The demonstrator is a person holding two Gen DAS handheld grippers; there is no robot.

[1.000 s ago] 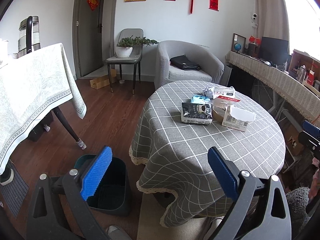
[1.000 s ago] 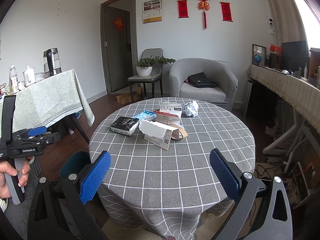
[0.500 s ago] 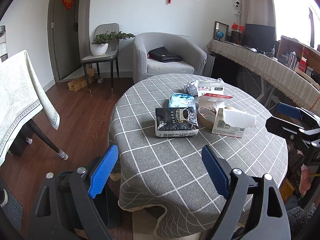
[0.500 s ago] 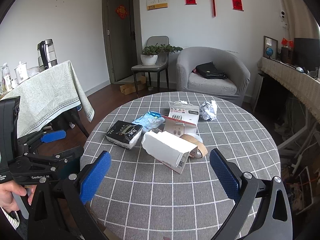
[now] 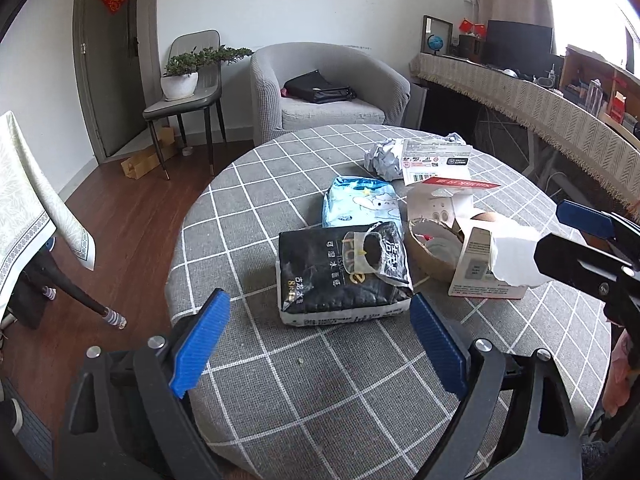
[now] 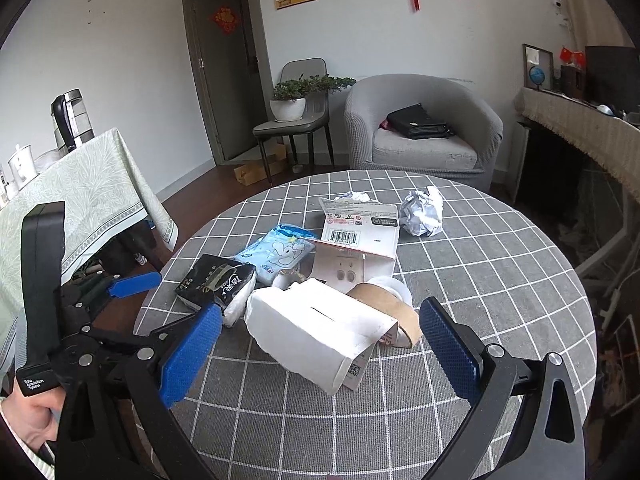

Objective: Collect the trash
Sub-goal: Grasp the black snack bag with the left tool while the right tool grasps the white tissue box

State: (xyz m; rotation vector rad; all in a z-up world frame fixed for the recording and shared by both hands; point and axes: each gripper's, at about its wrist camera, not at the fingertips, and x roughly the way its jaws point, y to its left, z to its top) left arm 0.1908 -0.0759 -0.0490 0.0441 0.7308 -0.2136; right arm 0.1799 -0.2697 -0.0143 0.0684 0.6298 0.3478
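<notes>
Two grippers, both with jaws spread wide and nothing between them. Trash sits clustered mid-table on the grey checked tablecloth [image 5: 320,400]: black tissue pack [image 5: 344,272], blue wet-wipe pack [image 5: 360,204] behind it, white torn box [image 6: 316,332] lying on its side, brown tape roll [image 6: 396,316] touching it, red-and-white carton [image 6: 360,240], crumpled paper ball [image 6: 422,214] furthest back. Left gripper [image 5: 320,344] is lined up dead ahead on the black tissue pack, near edge just beyond the fingertips, long axis running roughly across the jaw opening, so the pack looks about as wide as the gap; tight fit, may need a slight rotate to take the short side. Right gripper [image 6: 316,344] straddles the white torn box, whose long axis runs diagonally from upper-left to lower-right between the pads. Each hand is nearer its own target: left for the pack, right for the box. No bin visible in either view.
</notes>
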